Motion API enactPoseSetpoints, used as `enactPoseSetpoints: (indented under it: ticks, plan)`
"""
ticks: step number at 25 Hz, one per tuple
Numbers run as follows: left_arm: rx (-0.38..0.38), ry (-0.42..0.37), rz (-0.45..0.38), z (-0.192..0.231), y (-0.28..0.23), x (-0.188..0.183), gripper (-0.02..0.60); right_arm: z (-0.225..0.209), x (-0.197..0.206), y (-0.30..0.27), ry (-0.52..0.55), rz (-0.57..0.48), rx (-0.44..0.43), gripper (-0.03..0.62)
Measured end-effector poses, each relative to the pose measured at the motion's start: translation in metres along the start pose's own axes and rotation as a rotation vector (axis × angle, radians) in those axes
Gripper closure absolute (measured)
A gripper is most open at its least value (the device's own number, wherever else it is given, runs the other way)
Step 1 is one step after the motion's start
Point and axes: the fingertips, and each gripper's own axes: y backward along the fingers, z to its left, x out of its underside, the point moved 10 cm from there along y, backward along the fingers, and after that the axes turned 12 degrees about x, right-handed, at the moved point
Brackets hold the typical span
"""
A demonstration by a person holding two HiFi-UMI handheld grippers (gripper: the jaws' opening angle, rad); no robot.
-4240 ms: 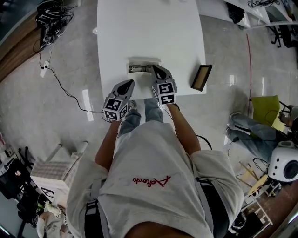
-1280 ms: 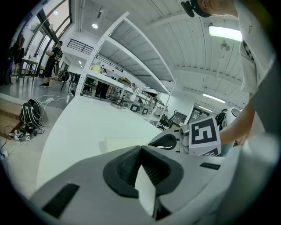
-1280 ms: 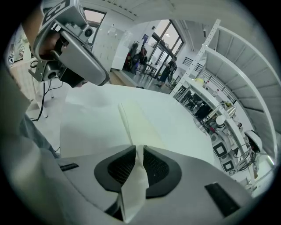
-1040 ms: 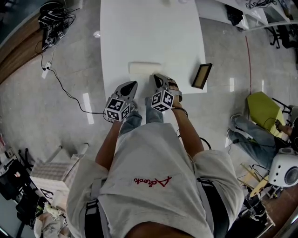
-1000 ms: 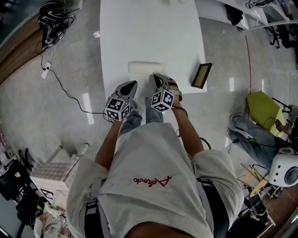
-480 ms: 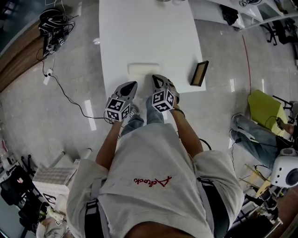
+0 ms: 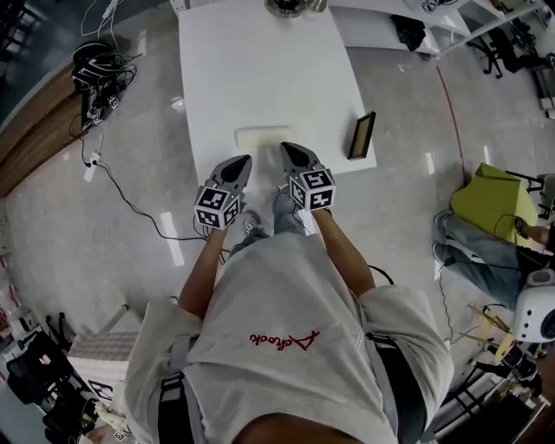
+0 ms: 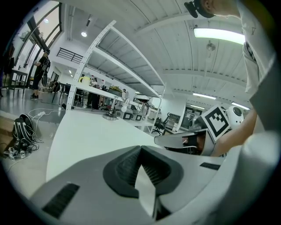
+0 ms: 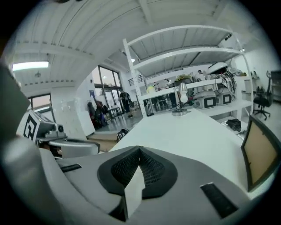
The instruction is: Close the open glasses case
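Note:
The pale glasses case [image 7: 263, 136] lies with its lid down on the white table [image 7: 260, 69], near the front edge. My right gripper [image 7: 286, 148] is shut and holds nothing; it hovers just behind the case's right end, apart from it. My left gripper [image 7: 242, 161] is also shut and holds nothing, a little nearer to me, past the table's front edge. In the left gripper view the jaw tips [image 8: 140, 148] meet over the tabletop, with the right gripper [image 8: 180, 140] beside them. In the right gripper view the tips [image 9: 139, 149] meet too. The case is hidden in both gripper views.
A dark-framed panel [image 7: 362, 135] stands at the table's right edge, also in the right gripper view [image 9: 260, 154]. A lamp base [image 7: 287, 6] sits at the far end. Cables [image 7: 95, 69] lie on the floor to the left. A seated person's legs [image 7: 481, 247] are at the right.
The case stood open with the right gripper at it; its lid is now down. Both grippers have risen, and the right one has rolled so its marker cube faces up.

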Motion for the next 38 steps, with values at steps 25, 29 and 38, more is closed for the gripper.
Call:
enactPoseSetpoints:
  ticks: [25,29,38]
  plan:
    - [0.038,-0.125,-0.102,-0.058,0.061,-0.004,0.558,0.051,0.005,0.109,0.037,-0.232,0.061,0.592]
    - [0.035,-0.134,-0.118,-0.070,0.063,-0.004,0.558,0.052,0.006,0.124,0.050,-0.248,0.057,0.592]
    - [0.018,-0.155,-0.148,-0.113,0.068,0.000,0.558,0.046,0.012,0.168,0.060,-0.266,0.054,0.592]
